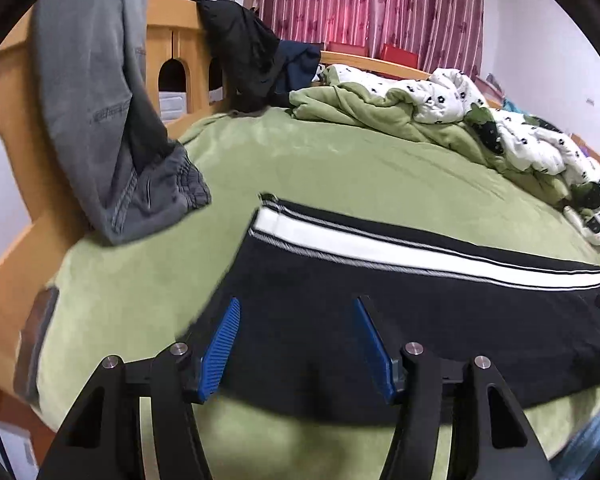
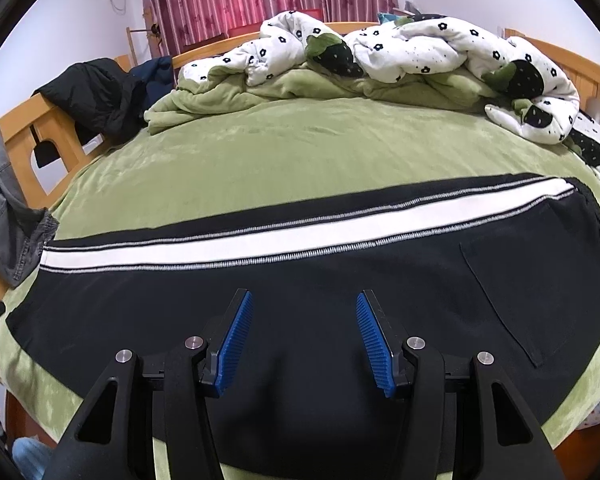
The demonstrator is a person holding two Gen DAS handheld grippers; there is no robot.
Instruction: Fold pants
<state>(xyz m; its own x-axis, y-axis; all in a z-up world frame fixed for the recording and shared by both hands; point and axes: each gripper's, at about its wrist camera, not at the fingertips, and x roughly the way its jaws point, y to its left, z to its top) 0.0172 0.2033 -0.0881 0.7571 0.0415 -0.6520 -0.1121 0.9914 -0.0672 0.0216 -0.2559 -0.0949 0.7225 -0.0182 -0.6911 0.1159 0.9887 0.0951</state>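
Note:
Black pants (image 1: 340, 300) with a white side stripe lie flat across the near part of the green bed, leg end to the left. In the right wrist view the same pants (image 2: 300, 272) stretch across, with a back pocket (image 2: 540, 280) at the right. My left gripper (image 1: 296, 304) hangs open above the leg end, nothing between its blue pads. My right gripper (image 2: 304, 298) stands open over the middle of the pants, its pads also bare.
Grey trousers (image 1: 100, 120) hang over the wooden bed frame (image 1: 172, 32) at the left, dark clothes (image 1: 244, 52) further along. A rumpled white flowered quilt (image 2: 400, 48) and green blanket (image 2: 228, 96) lie at the far side. The green sheet (image 2: 300, 148) lies bare beyond the pants.

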